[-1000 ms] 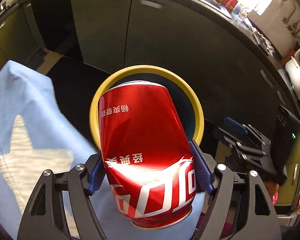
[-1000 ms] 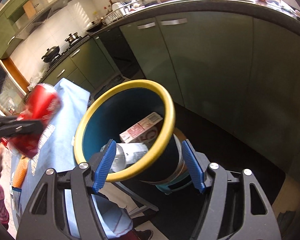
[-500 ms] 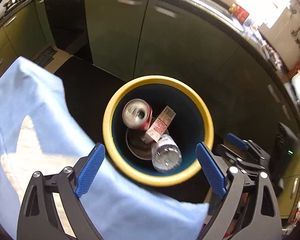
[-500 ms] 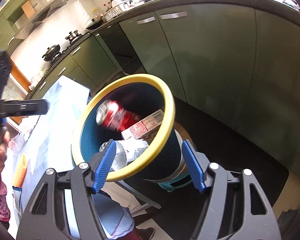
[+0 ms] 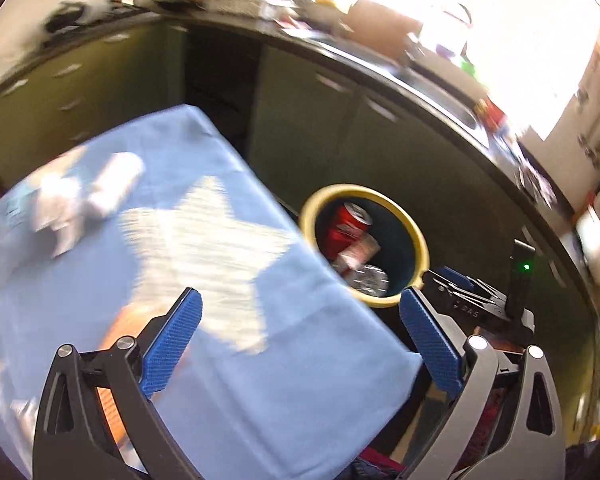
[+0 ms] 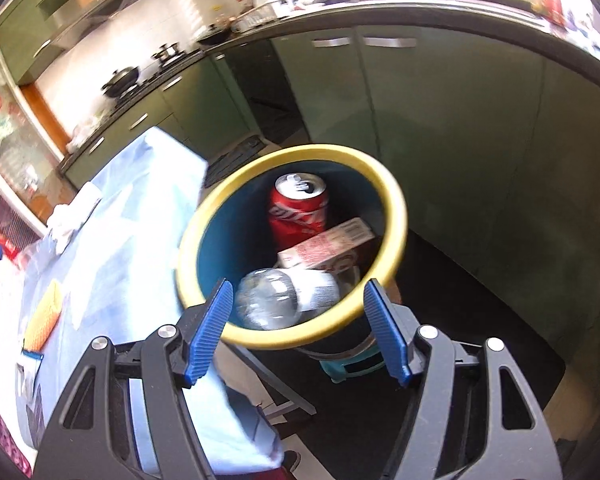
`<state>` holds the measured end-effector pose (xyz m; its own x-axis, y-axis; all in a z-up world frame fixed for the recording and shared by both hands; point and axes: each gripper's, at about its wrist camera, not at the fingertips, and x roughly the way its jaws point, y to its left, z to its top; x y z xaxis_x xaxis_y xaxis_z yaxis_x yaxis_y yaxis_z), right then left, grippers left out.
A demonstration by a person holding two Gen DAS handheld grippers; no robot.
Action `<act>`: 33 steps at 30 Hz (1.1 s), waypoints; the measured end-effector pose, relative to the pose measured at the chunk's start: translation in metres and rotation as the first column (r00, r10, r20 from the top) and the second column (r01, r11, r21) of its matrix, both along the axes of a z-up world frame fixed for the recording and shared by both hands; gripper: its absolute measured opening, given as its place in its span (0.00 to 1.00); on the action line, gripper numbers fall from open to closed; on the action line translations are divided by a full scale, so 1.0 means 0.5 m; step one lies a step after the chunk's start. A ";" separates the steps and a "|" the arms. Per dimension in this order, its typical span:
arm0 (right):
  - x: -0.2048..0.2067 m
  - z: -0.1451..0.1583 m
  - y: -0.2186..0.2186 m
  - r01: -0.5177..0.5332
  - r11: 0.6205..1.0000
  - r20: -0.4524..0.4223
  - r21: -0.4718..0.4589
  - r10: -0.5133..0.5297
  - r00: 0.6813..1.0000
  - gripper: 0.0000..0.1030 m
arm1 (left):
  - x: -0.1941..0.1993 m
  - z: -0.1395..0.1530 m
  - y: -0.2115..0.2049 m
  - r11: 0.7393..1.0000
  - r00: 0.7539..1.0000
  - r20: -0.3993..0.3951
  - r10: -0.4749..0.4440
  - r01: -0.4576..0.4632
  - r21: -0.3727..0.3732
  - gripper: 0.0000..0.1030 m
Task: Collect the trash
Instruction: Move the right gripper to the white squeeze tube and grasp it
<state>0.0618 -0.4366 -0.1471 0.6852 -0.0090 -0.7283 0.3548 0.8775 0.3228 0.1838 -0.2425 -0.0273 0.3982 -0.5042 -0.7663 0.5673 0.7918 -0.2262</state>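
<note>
The can [image 6: 298, 210] lies in the bin [image 6: 396, 216], which my right gripper [image 6: 296, 328] grips by its rim. My left gripper [image 5: 300, 340] is opening, nothing between its jaws, above the blue cloth [image 5: 204, 288]. Next, I judge, comes the white trash [image 5: 88, 200] there: reach and close.

Hard daylight pours in from a window [image 5: 512, 32] at the upper right of the left wrist view, burning that corner out to white. The same view is smeared by motion blur: the blue cloth [image 5: 180, 240] and the white things at its left are streaked. The right wrist view is sharper, with glare along its top edge. Both frames bend strongly at the edges and darken in the corners. The cabinets [image 6: 440, 128] lie in dim shade.
</note>
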 end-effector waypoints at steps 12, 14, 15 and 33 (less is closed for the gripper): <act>0.090 0.055 0.302 -0.379 0.923 0.033 -0.062 0.382 0.924 0.63 | -0.137 0.039 0.432 0.896 0.883 0.154 0.443 -0.442 -0.049 0.95; 0.102 0.058 0.372 -0.471 0.880 0.033 -0.061 0.473 0.880 0.63 | -0.155 0.026 0.479 0.876 0.864 0.143 0.482 -0.479 -0.057 0.95; 0.110 0.059 0.407 -0.516 0.855 0.032 -0.057 0.518 0.855 0.63 | -0.161 0.017 0.499 0.865 0.855 0.133 0.501 -0.498 -0.059 0.95; 0.139 0.114 0.853 -0.943 -0.087 -0.333 -0.321 0.942 0.026 0.58 | -0.229 -0.011 0.639 0.806 0.795 0.134 0.591 -0.588 -0.068 0.95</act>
<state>0.1312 -0.0101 -0.0903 0.2682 0.4114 -0.8711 -0.9252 0.3619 -0.1139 0.0691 0.0768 -0.0329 0.7265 -0.1521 -0.6701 0.0192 0.9793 -0.2015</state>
